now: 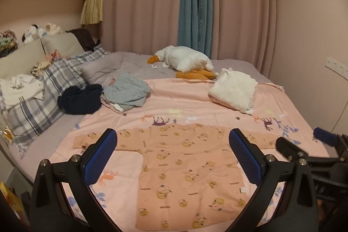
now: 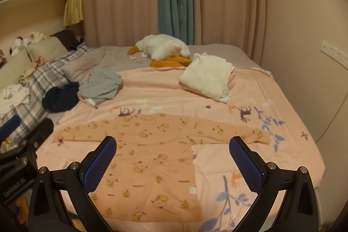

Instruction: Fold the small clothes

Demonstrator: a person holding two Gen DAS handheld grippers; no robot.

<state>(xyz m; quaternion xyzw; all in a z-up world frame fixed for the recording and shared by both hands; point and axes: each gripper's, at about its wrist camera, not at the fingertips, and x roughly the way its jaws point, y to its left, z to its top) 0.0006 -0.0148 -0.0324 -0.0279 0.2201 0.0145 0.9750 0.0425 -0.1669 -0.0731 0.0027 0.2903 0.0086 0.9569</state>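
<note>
Both the left gripper and right gripper gape wide above the flat peach printed baby top. Only the right view shows its right sleeve end; a white folded pile lies far right.

Peach shirt: soft matt cloth, printed. Pink sheet: smooth matt cloth. Left gripper, right gripper: matt black plastic, blue mesh-textured pads, shiny metal bolts. Plush goose: fuzzy fabric.

Peach top with yellow, seemingly duck prints; pink animal-print blanket.
</note>
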